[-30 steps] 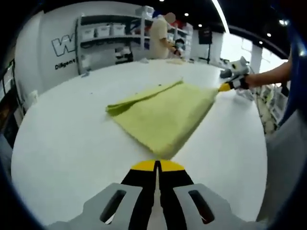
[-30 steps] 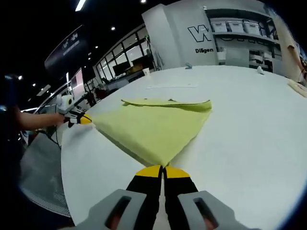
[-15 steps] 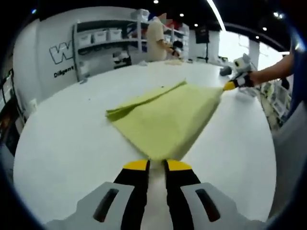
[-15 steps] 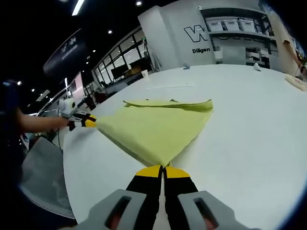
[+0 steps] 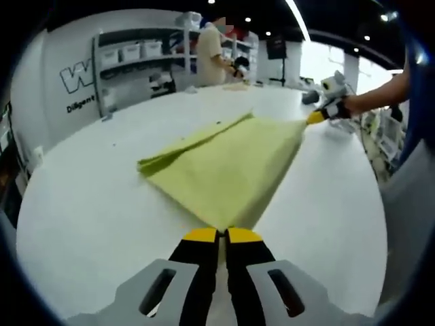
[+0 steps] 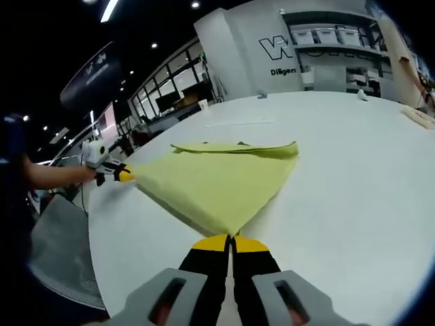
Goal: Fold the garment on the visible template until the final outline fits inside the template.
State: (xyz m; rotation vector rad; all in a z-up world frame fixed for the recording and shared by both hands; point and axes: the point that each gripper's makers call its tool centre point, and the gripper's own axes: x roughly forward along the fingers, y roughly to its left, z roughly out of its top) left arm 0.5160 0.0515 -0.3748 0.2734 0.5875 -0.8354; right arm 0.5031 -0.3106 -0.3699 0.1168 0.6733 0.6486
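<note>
Currently the yellow-green garment (image 5: 224, 166) is seen lying on the white round worktop (image 5: 88, 204), already doubled over, with stacked layers visible along its far edge. It is stretched between two near corners. In the left gripper view, the left gripper (image 5: 222, 236) has its jaws pressed together on the nearest corner, which disappears between the yellow tips. The right gripper (image 5: 317, 116) is seen across the cloth, pinching the other corner. In the right gripper view, the right gripper (image 6: 231, 241) is likewise closed on its corner, and the left gripper (image 6: 122, 174) is seen at the far left end of the stretched edge.

The template outline cannot be made out on the worktop, possibly because it is covered by the cloth. Progress is judged partial: at least one fold appears done, both corners are held, and another fold is probably left before the outline fits.

Shelves with bins (image 5: 136, 54) and a person (image 5: 211, 51) stand beyond the worktop.
</note>
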